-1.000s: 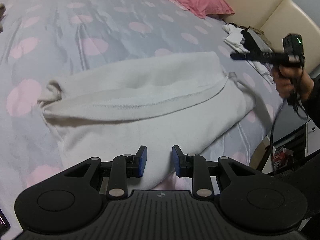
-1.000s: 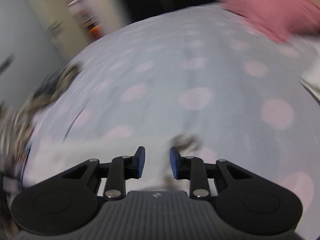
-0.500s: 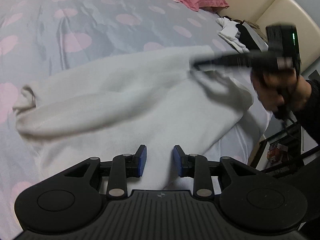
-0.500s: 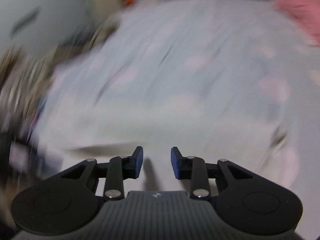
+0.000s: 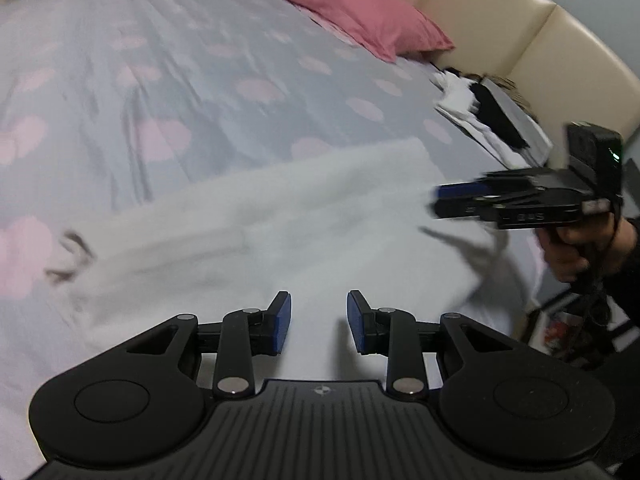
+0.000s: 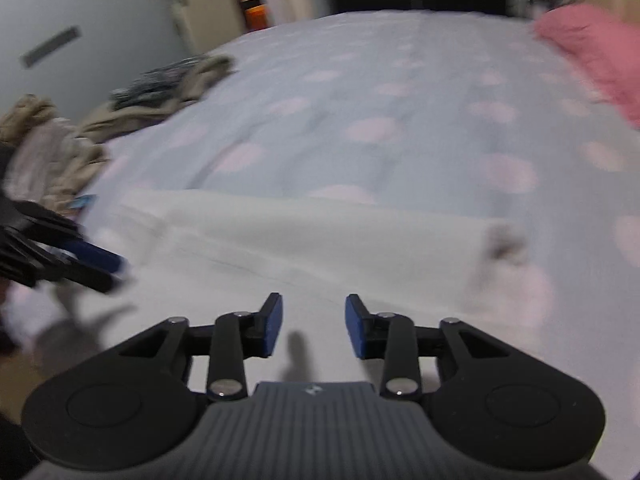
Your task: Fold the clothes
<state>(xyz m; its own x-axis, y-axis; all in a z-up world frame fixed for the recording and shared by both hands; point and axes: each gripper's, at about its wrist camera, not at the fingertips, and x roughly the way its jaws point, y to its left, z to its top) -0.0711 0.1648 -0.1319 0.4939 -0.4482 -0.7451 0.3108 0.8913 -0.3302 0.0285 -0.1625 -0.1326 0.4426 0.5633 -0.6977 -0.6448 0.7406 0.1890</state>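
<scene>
Lying: white fleecy garment (image 5: 304, 232) flat on dotted bedsheet (image 5: 200, 80)
Writing: unreadable
Left gripper (image 5: 319, 316): parted, empty, over garment
Right gripper (image 6: 313, 325): just widening, nothing between

A spotted bedspread (image 5: 200, 92), pink pillow (image 5: 360, 20) and cream headboard (image 5: 520, 40).

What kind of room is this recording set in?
Most likely a bedroom: a bed under a grey sheet with pink dots, a pink pillow against a cream padded headboard, and a door.
</scene>
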